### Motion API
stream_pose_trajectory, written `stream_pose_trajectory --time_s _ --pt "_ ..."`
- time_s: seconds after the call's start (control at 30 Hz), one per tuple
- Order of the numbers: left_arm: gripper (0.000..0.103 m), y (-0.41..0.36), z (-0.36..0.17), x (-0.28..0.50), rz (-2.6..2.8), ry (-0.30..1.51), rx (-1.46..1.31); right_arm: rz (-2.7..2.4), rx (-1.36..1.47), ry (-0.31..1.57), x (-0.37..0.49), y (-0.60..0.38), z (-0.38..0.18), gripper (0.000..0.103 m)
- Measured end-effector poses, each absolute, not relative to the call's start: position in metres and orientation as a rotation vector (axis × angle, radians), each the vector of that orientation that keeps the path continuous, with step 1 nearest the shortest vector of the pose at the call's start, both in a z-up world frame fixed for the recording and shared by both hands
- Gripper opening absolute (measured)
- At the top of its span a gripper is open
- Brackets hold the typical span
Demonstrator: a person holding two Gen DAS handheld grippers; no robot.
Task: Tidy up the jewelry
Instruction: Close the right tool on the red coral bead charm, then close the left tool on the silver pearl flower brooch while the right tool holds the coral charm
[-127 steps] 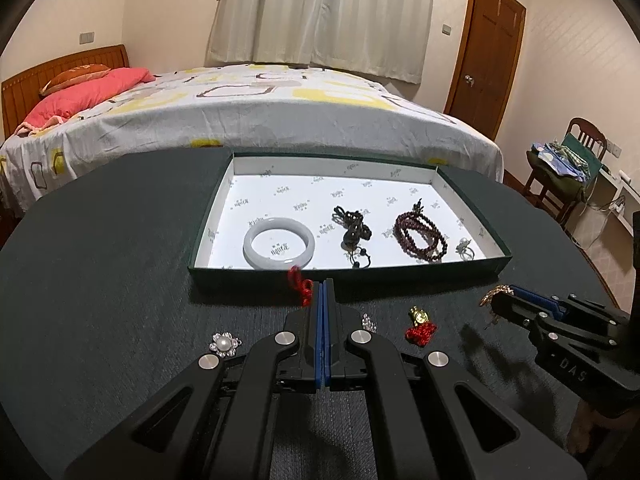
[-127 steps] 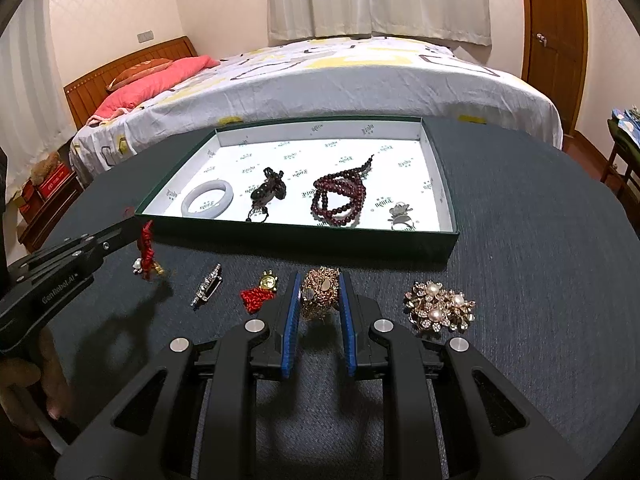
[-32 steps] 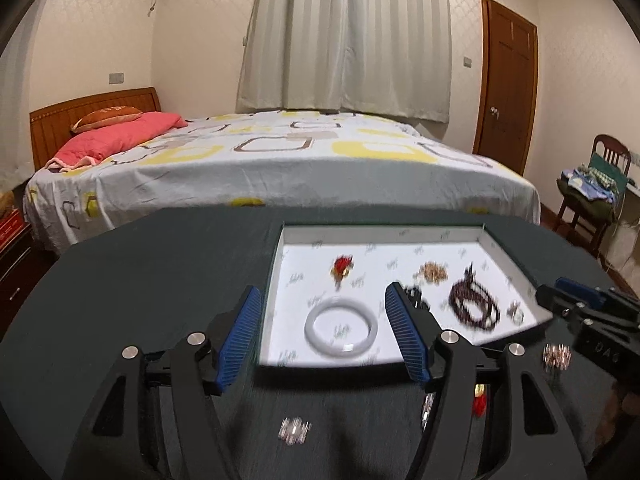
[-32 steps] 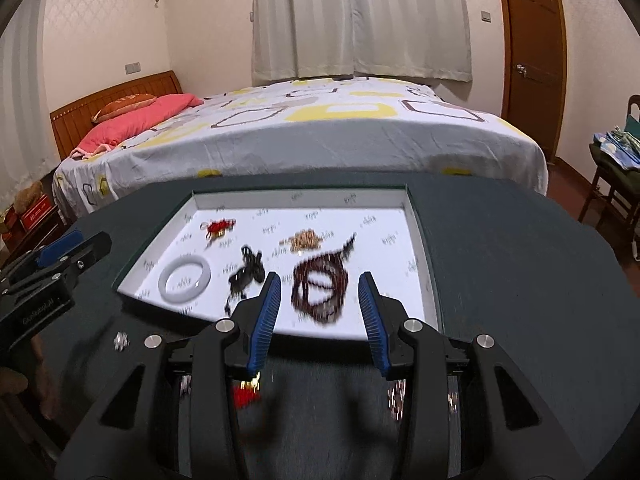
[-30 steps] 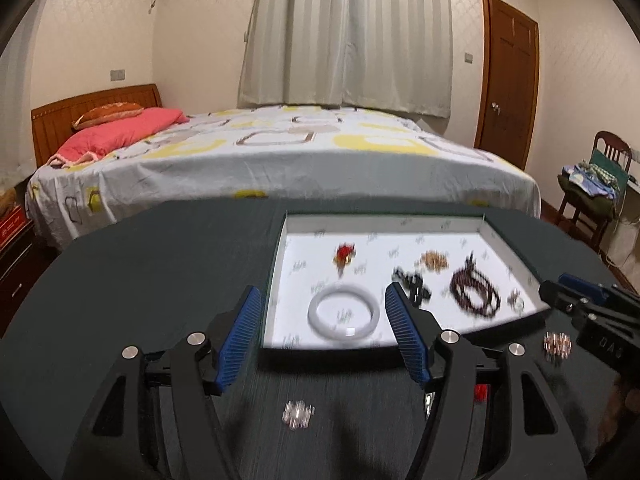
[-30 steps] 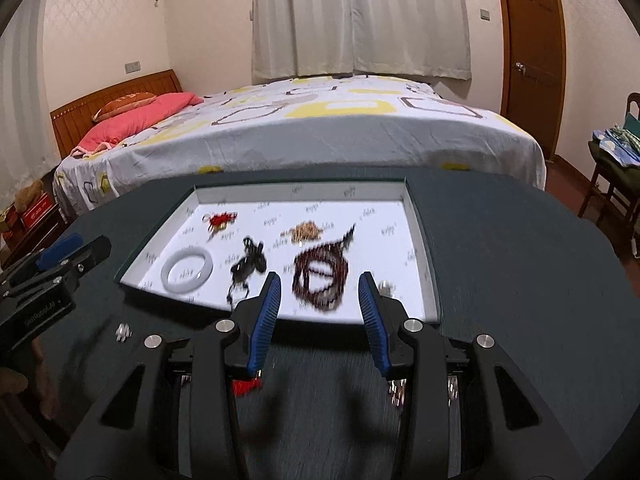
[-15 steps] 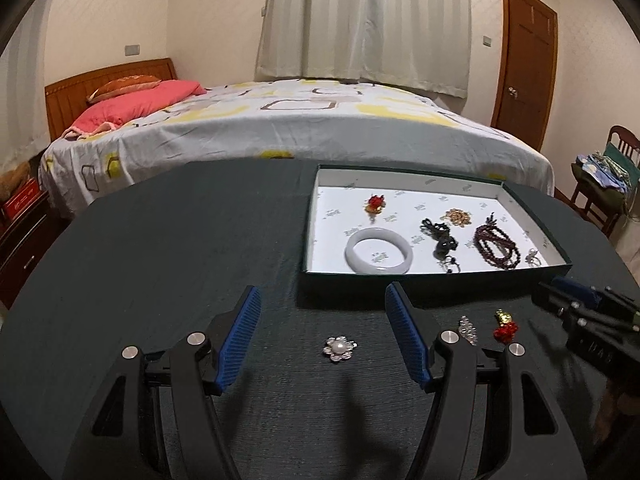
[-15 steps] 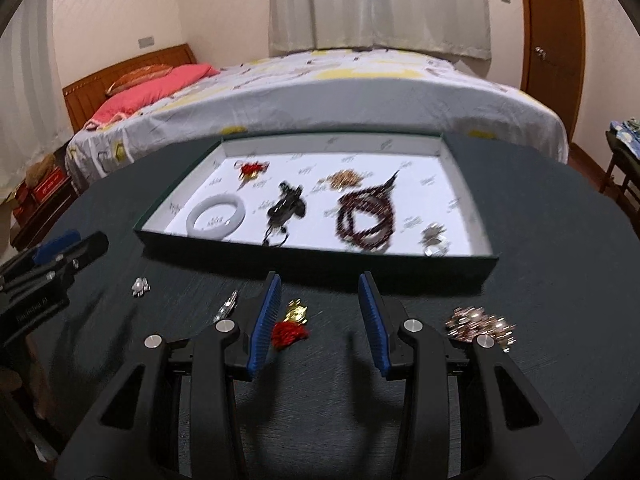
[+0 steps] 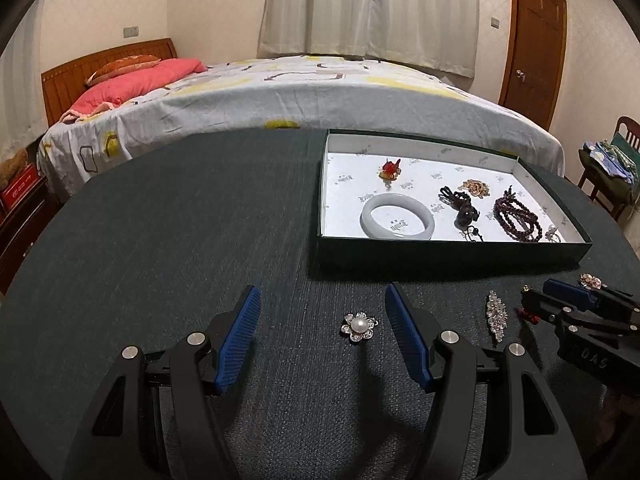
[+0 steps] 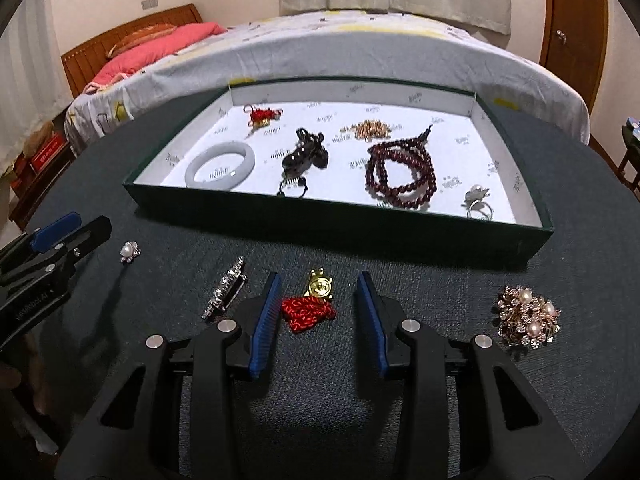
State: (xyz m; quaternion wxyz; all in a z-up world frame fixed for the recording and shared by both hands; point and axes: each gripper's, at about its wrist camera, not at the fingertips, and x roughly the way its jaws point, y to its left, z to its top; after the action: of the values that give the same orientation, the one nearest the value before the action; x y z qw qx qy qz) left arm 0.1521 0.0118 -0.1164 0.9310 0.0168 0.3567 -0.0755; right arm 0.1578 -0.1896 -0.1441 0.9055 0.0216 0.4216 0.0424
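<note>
Left wrist view: your left tongs [image 9: 320, 322] are sitting wide apart and holding nothing, low over the dark table [image 9: 160, 240]. The pearl flower brooch [image 9: 359, 326] is lying on the table between the blue pads, nearer the right pad [image 9: 408, 344], touching neither. The green tray [image 9: 452, 254] is sitting ahead to the right, holding a white bangle [image 9: 397, 222], a red charm [image 9: 391, 169], a dark pendant [image 9: 460, 210], a gold chain piece [image 9: 475, 188], dark red beads [image 9: 518, 216] and a ring [image 9: 552, 233] in the near right corner. A crystal bar brooch [image 9: 496, 314] is lying on the table to the right, with your right tongs [image 9: 560, 300] coming in from the right edge; from here I cannot tell how far apart they are. Right wrist view: your right tongs [image 10: 318, 320] are standing wide and gripping nothing, framing the red knot charm with gold pendant [image 10: 312, 304], which is lying on the table between the pads, touching neither. The crystal bar brooch [image 10: 226, 292] is lying just left of the left pad [image 10: 264, 320]; a gold pearl cluster brooch [image 10: 528, 316] is lying well off to the right. The pearl flower brooch [image 10: 129, 251] is lying further left, near your left tongs [image 10: 76, 232]. The tray [image 10: 320, 224] is sitting just beyond the charm with the same six pieces inside; a bed [image 10: 340, 48] is sitting behind the table.
</note>
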Motion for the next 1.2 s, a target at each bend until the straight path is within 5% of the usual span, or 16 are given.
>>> stream_pose_trajectory --time_s 0.3,0.67,0.97,1.2 --pt "0.063 0.01 -0.12 0.153 -0.158 0.749 0.026 0.096 0.013 0.88 0.156 -0.187 -0.145 0.016" --pt "0.062 0.001 -0.129 0.16 -0.178 0.823 0.04 0.084 0.042 0.852 0.151 -0.202 -0.137 0.014" --pt "0.045 -0.003 -0.139 0.166 -0.2 0.882 0.052 0.089 0.056 0.841 0.148 -0.208 -0.134 0.013" --pt "0.021 -0.007 -0.138 0.164 -0.22 0.876 0.08 0.09 0.057 0.835 0.147 -0.208 -0.132 0.013"
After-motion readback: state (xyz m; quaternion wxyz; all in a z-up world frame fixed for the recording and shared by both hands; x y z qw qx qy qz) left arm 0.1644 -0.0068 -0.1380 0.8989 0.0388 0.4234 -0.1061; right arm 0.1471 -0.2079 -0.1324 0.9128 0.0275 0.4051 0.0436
